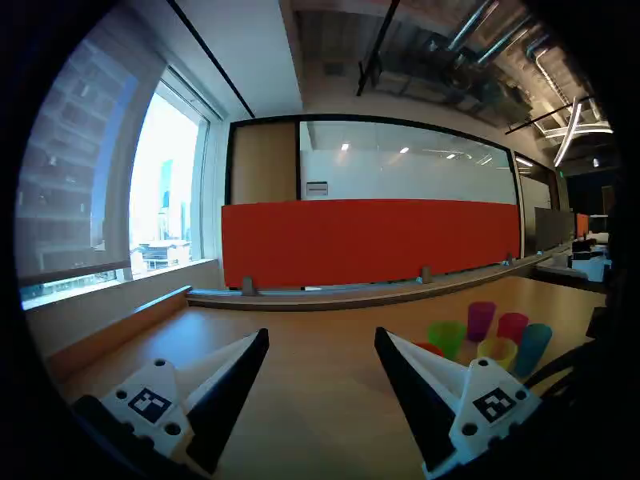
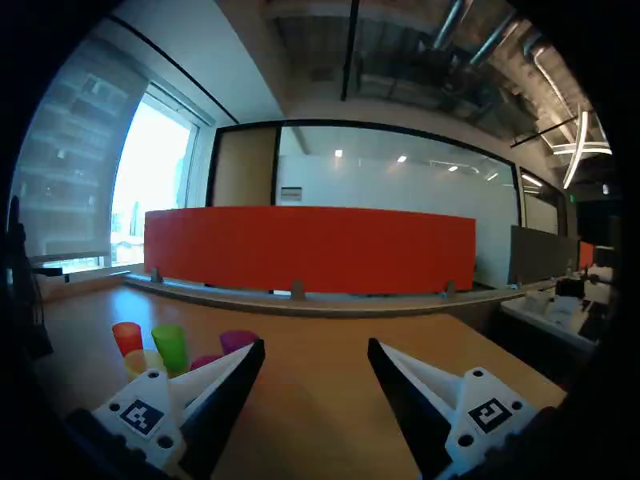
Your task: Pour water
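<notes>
**Item under task.** At least 5 cups stand upright in a tight group on the worktop: a green cup, purple cup, pink cup, yellow cup and teal cup. In the left gripper view they sit ahead and to the right, just beyond the right-side finger. In the right gripper view they sit ahead and to the left.

**Progress.** Judged not begun. No cup is held or tilted. Whether any cup contains water cannot be told. Approach, grasp, lift and pour all remain.

**Grippers.** The left hand-held gripper has its fingers wide apart, with nothing between them. The right hand-held gripper is the same.

**Materials.** The cups appear to be translucent coloured plastic, smooth, round and tapered, and probably light and easily tipped. The worktop is pale wood-look laminate with a low sheen. The gripper fingers are white wedge-shaped bodies with black inner faces, each carrying 1 square marker. A flat red partition closes off the far edge.
</notes>
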